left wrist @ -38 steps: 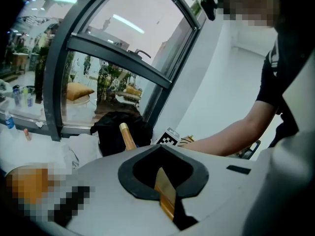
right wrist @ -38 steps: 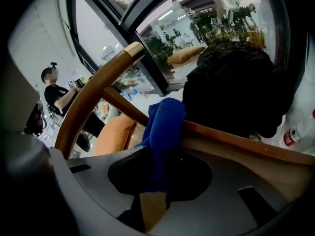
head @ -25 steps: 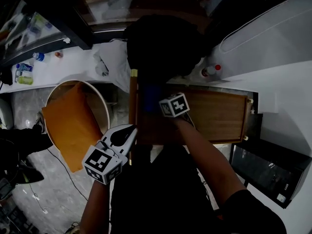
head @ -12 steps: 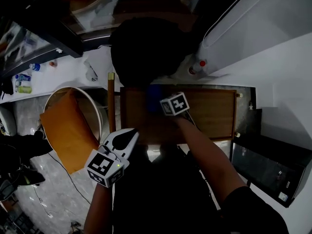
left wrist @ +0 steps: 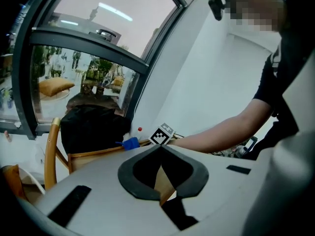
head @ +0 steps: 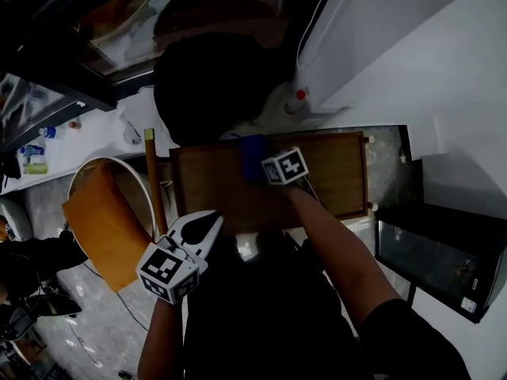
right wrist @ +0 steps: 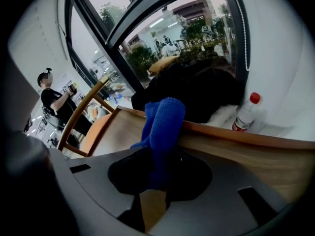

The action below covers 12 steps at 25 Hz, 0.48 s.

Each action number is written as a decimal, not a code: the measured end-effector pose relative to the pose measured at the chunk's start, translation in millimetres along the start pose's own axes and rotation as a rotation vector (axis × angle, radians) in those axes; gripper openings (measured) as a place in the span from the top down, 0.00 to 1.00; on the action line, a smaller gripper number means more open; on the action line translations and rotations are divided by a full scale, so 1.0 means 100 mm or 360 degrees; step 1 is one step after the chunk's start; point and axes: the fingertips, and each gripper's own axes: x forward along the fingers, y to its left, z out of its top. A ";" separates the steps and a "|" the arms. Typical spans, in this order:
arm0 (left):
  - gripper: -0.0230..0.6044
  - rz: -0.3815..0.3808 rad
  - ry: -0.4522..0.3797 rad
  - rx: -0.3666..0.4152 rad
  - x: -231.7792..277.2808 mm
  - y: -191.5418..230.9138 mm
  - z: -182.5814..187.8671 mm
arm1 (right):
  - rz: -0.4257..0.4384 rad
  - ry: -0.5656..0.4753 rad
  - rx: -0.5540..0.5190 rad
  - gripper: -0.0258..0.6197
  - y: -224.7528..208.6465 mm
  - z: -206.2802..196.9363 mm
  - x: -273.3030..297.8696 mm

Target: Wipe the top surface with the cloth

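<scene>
A wooden tabletop point(head: 333, 172) with a raised rim fills the middle of the head view. My right gripper point(head: 257, 165) is shut on a blue cloth point(head: 252, 155) and presses it onto the wood near the far rim, left of centre. In the right gripper view the blue cloth point(right wrist: 162, 132) stands up from between the jaws against the table's back rail point(right wrist: 236, 134). My left gripper point(head: 207, 226) hangs off the table's near left corner, jaws closed with nothing in them. The left gripper view shows the blue cloth point(left wrist: 130, 143) and the other gripper's marker cube point(left wrist: 162, 133) far off.
A black bag point(head: 210, 85) lies beyond the table's far edge. A white bottle with a red cap point(head: 293, 101) stands by the wall. A round chair with an orange cushion point(head: 99, 216) is at the left. A dark cabinet point(head: 432, 260) sits at the right.
The right gripper with the cloth has kept to the far rim, shifting slightly along the wood. The head view has swung, so the table sits more to the left.
</scene>
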 end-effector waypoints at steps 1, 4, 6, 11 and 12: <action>0.95 -0.0003 0.0001 0.0006 0.03 -0.03 0.01 | -0.0009 -0.0004 0.0009 0.81 -0.07 -0.02 -0.05; 0.95 -0.0016 0.0009 0.0026 0.13 -0.12 0.05 | -0.0035 -0.0023 0.0033 0.81 -0.27 -0.07 -0.18; 0.94 -0.0026 0.0021 0.0034 0.19 -0.19 0.05 | -0.0053 -0.0037 0.0050 0.81 -0.39 -0.11 -0.27; 0.95 -0.0046 0.0049 0.0048 0.34 -0.31 0.03 | -0.0112 -0.0067 0.0092 0.81 -0.70 -0.20 -0.50; 0.95 -0.0050 0.0053 0.0049 0.37 -0.33 0.03 | -0.0125 -0.0073 0.0099 0.81 -0.76 -0.22 -0.54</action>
